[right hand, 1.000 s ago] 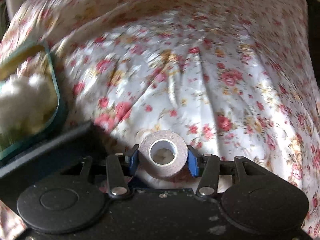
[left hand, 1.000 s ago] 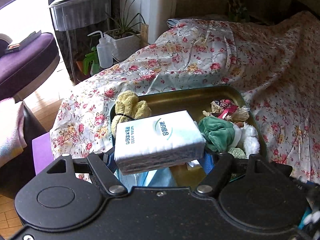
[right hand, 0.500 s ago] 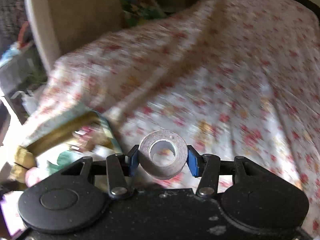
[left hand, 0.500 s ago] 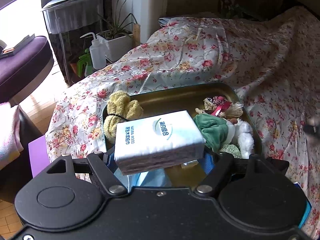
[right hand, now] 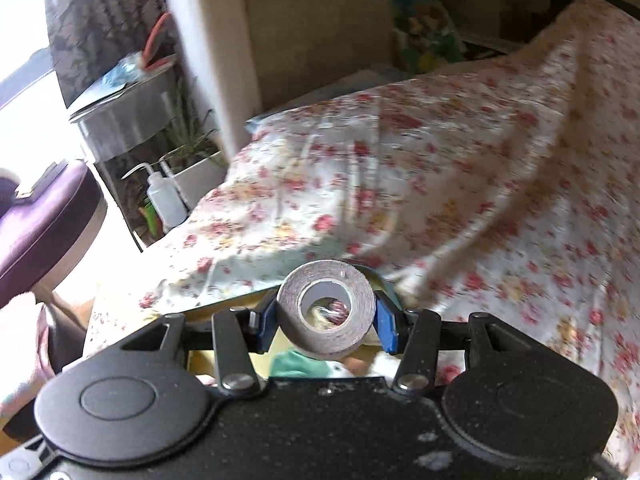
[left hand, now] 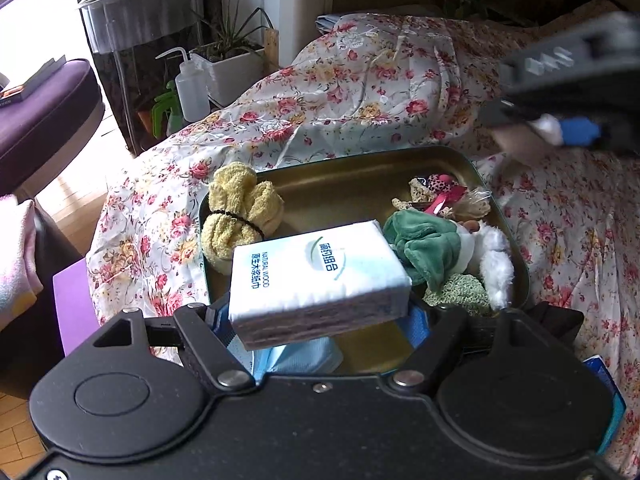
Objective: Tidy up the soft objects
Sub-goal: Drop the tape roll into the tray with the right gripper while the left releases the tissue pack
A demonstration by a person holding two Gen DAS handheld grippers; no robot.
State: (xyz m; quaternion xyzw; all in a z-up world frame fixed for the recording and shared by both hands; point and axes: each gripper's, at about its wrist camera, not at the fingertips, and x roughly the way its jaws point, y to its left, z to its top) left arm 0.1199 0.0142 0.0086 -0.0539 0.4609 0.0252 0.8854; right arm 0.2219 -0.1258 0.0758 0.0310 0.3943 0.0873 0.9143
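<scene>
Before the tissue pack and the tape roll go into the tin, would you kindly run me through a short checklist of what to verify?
1. Left claw holds the tissue pack: ok, but its jaws are opening, so the hold is easing.
2. Right claw holds the tape roll: ok, pads on both sides.
3. Pack is above the tin: ok.
4. Free floor in the tin: ok, bare metal between the yellow towel bundle and the green plush toy.
5. Roll is above the tin: cannot tell exactly; the right wrist view is blurred.
6. The two claws are clear of each other: ok, the right one is at the tin's far right corner.
</scene>
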